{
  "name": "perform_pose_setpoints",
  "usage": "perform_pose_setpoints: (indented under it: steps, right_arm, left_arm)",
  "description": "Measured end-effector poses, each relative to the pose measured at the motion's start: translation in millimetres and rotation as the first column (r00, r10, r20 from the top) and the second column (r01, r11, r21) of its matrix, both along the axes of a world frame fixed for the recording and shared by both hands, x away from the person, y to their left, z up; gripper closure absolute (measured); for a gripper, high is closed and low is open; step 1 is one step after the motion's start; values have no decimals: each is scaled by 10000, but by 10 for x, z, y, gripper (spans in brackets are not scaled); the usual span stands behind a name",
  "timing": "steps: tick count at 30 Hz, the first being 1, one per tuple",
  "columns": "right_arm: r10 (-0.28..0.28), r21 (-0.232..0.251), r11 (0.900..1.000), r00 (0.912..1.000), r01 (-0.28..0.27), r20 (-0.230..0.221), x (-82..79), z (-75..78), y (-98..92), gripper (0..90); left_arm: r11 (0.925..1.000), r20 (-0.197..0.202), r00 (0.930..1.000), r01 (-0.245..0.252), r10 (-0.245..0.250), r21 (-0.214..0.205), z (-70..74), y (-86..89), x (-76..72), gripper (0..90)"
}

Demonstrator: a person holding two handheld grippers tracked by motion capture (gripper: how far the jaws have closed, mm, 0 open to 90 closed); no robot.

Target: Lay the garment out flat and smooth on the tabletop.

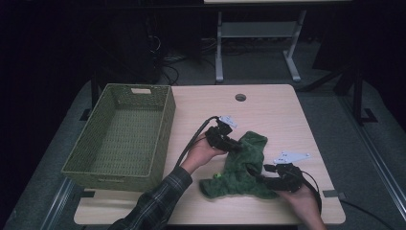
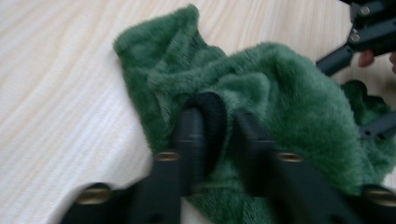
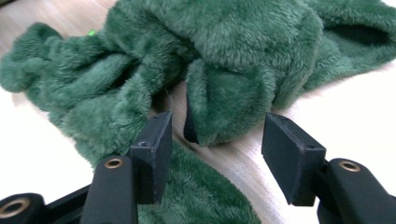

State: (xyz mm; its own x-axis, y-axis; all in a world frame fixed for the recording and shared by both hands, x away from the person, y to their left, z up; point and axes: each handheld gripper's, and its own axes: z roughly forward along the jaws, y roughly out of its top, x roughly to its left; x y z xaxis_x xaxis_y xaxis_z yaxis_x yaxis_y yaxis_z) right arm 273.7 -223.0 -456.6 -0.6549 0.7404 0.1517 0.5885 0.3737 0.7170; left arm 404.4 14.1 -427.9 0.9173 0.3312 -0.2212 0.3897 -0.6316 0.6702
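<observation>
1. The light wooden desk [image 1: 277, 110] stands on grey floor in a dark room; a green woven basket [image 1: 122, 136] sits at its left.
2. The green fleece garment [image 1: 242, 167] lies crumpled front-right.
3. The left gripper [image 1: 233, 143] pinches its black cuff; the right gripper [image 1: 256, 173] gapes beside a fold.

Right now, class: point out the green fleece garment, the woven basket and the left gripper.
green fleece garment [image 1: 242, 167]: high view, middle of the fabric.
woven basket [image 1: 163, 129]: high view, right wall.
left gripper [image 2: 217, 121]: left gripper view, between its fingertips, on a dark fold.
</observation>
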Motion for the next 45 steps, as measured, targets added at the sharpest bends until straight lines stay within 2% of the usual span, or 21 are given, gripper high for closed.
perform_pose_setpoints:
  steps: [1,3,5,8,12,14,17,19,21,23,26,29,36,40,45]
  right_arm:
    - [-39,-27,10000,10000,39,-44,11,-7,3,425]
    - [-134,-74,9999,9998,133,-134,20,-15,9,425]
    - [-179,-148,9997,9997,176,-179,29,-29,11,424]
    - [-252,-164,9996,9993,247,-275,51,-47,11,424]
    - [-293,-144,9995,9988,288,-380,110,-78,31,436]
    - [-306,-212,9993,9978,294,-595,138,-99,46,446]
    - [-412,-210,9990,9970,399,-648,148,-118,40,505]
    - [-370,-232,9991,9975,357,-605,151,-119,18,572]
    - [-462,-260,9987,9970,447,-619,148,-120,3,679]
    - [-484,-321,9984,9972,466,-562,159,-120,-17,764]
    - [-545,-323,9981,9975,531,-458,158,-99,-63,812]
    - [-626,-351,9975,9976,616,-279,165,-37,-135,823]
    - [-837,42,9965,9958,836,384,246,212,-286,830]
    - [-587,60,9983,9956,584,736,311,343,-284,830]
    - [-94,-143,9998,9953,109,961,426,420,-203,829]
  left_arm:
    - [10000,-3,10000,24,-24,-42,-5,3,-9,832]
    - [9998,16,10000,-21,21,-201,-11,15,-44,853]
    - [9998,135,9999,64,-61,-211,17,31,-49,856]
    - [9983,345,9994,-10,30,-577,103,73,-74,857]
    - [9953,404,9990,-169,208,-948,197,143,-89,857]
    - [9942,419,9987,-262,307,-1046,215,178,-77,857]
    - [9929,409,9984,-342,391,-1142,232,226,-54,857]
    - [9917,298,9985,-427,466,-1212,237,244,-55,857]
    - [9919,335,9984,-414,457,-1205,243,256,-56,857]
    - [9916,341,9983,-432,477,-1216,251,264,-63,857]
    - [9913,313,9981,-486,528,-1222,265,288,-78,857]
    - [9922,295,9979,-532,569,-1130,277,332,-89,858]
    - [9902,344,9965,-721,767,-1197,348,495,-189,859]
    - [9888,362,9945,-938,986,-1159,357,603,-271,859]
    - [9849,40,9894,-1440,1450,-960,273,753,-369,860]
